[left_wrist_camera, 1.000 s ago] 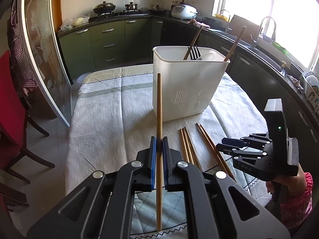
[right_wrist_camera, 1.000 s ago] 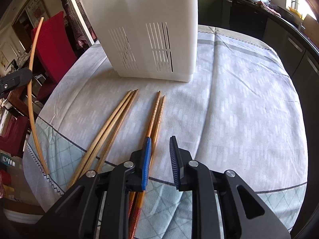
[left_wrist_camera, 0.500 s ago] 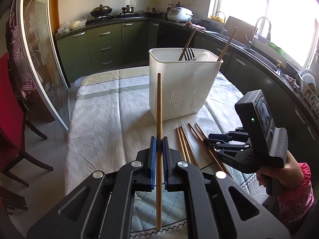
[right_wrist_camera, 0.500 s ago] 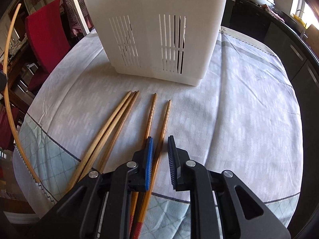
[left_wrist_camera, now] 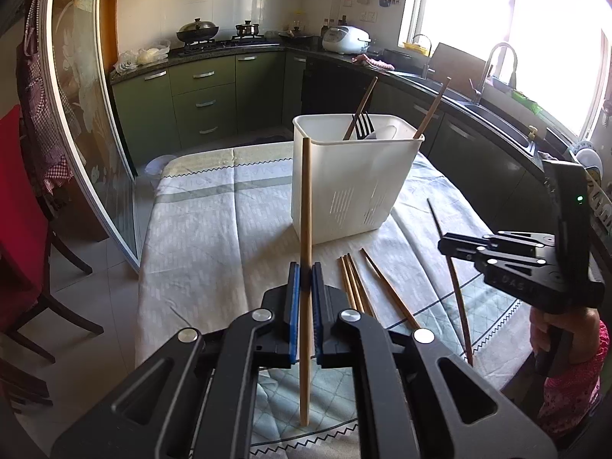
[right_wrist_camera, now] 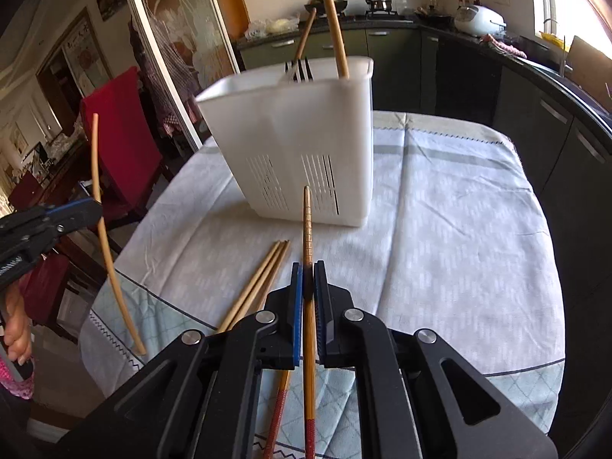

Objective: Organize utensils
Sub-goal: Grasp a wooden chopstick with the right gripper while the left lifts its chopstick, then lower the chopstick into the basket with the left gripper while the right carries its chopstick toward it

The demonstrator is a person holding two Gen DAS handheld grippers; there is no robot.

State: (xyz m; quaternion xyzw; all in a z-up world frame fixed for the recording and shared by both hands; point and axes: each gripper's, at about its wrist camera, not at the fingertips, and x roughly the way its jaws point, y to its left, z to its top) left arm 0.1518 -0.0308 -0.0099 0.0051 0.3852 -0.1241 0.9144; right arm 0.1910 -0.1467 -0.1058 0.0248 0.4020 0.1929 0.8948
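Hand-held gripper (left_wrist_camera: 305, 281) – one chopstick (left_wrist_camera: 305, 206); four lying (left_wrist_camera: 354, 283).

Only partial raised letters — "DAS" — show on the right claw (left_wrist_camera: 443, 243) body.

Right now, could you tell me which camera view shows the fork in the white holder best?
The left wrist view: it looks down into the white holder, so the fork shows its dark tines against the inner wall. The right wrist view catches only blurred tine tips above the rim.

Two grippers (left_wrist_camera: 303, 279) (right_wrist_camera: 308, 281) each hold one chopstick (left_wrist_camera: 305, 206) (right_wrist_camera: 307, 225). Four chopsticks (left_wrist_camera: 354, 281) lie on the table. One white basket (left_wrist_camera: 352, 179) holds two chopsticks and a fork (left_wrist_camera: 365, 127).
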